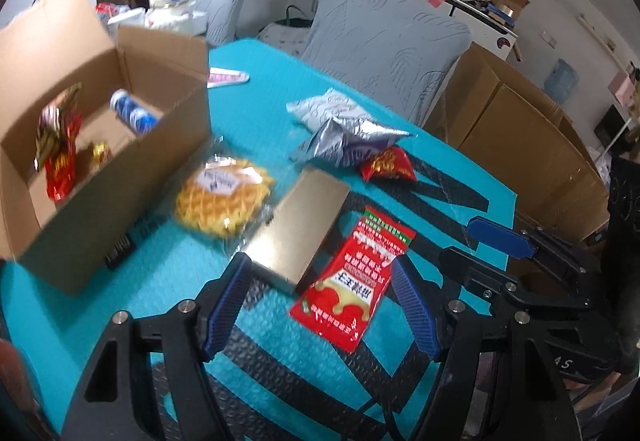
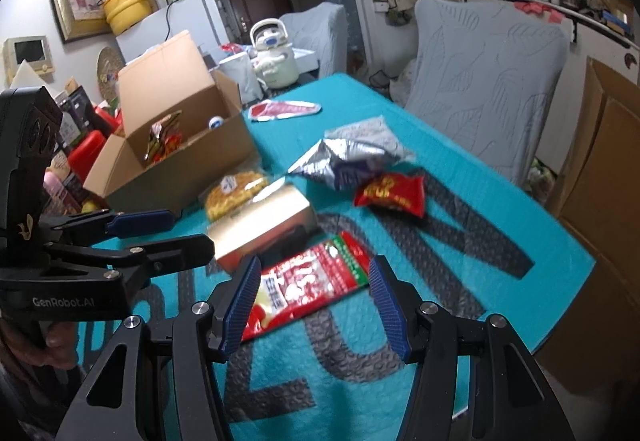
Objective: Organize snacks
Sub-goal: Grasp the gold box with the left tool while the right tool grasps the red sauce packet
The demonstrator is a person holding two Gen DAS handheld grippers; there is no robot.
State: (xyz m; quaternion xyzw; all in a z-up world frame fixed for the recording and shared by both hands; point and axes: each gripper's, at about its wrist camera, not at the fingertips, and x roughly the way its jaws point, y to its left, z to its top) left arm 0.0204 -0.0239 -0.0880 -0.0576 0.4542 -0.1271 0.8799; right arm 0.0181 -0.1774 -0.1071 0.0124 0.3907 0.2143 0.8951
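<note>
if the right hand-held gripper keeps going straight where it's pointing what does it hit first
Most likely the flat red snack packet: it lies on the teal mat directly ahead, between the open fingers of the right hand-held gripper. Depth is hard to judge through the fisheye, but nothing stands in between.

Grey-covered chairs [image 2: 488, 81] behind teal-clothed table [image 2: 500, 241], white fridge [image 2: 176, 29], cluttered shelf [image 2: 560, 1].

A matt cardboard box [image 1: 120, 177], glossy foil snack packets [image 1: 352, 137] and a bubbled plastic table cover [image 1: 160, 281] are seen.
</note>
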